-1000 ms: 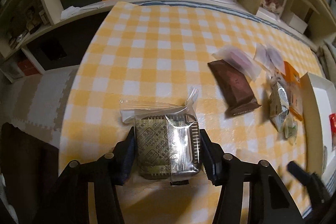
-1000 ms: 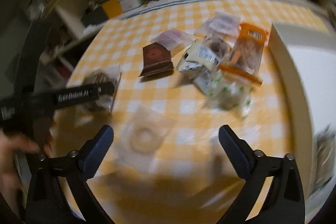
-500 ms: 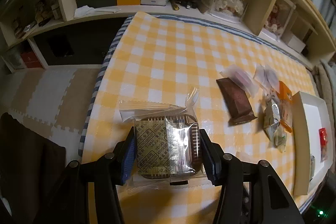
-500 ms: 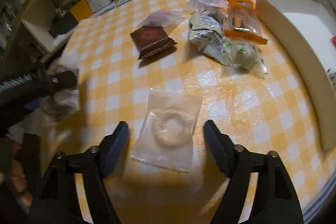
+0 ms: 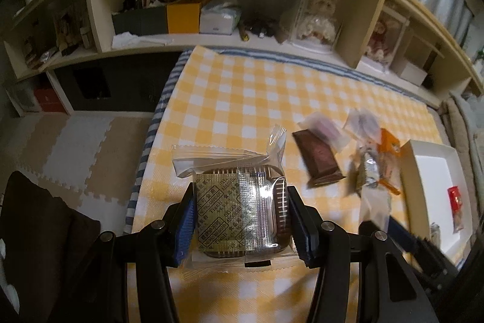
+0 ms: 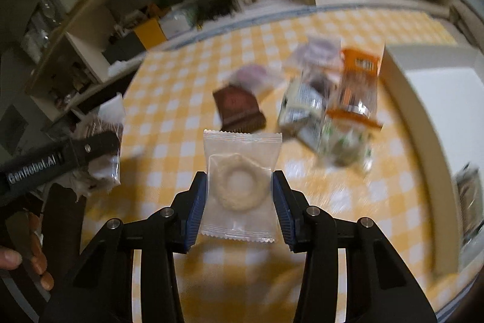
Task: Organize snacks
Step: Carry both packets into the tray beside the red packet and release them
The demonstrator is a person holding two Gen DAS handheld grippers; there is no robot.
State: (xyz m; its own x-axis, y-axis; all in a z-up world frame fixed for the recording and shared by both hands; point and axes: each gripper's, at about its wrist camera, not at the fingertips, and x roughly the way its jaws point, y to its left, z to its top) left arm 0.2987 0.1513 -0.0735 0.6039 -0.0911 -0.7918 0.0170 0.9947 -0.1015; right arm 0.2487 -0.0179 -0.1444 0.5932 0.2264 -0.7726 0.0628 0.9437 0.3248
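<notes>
My left gripper [image 5: 240,220] is shut on a clear-wrapped snack in a dark tray [image 5: 239,211] and holds it above the yellow checked table [image 5: 242,99]. My right gripper [image 6: 240,202] is shut on a clear packet with a pale ring cookie [image 6: 240,183], lifted off the table. The left gripper also shows at the left of the right wrist view [image 6: 90,147]. A brown packet [image 6: 239,109], an orange packet [image 6: 357,87] and several other wrapped snacks [image 6: 305,111] lie in a pile. A white box [image 6: 438,99] stands to their right.
Shelves [image 5: 211,14] with boxes and dolls run behind the table. The table's left edge [image 5: 151,135] drops to a foam floor mat [image 5: 69,147]. The white box [image 5: 435,180] holds a red packet [image 5: 455,196].
My right gripper closed on the ring cookie packet and raised it off the table. My left gripper rose higher with its snack.
</notes>
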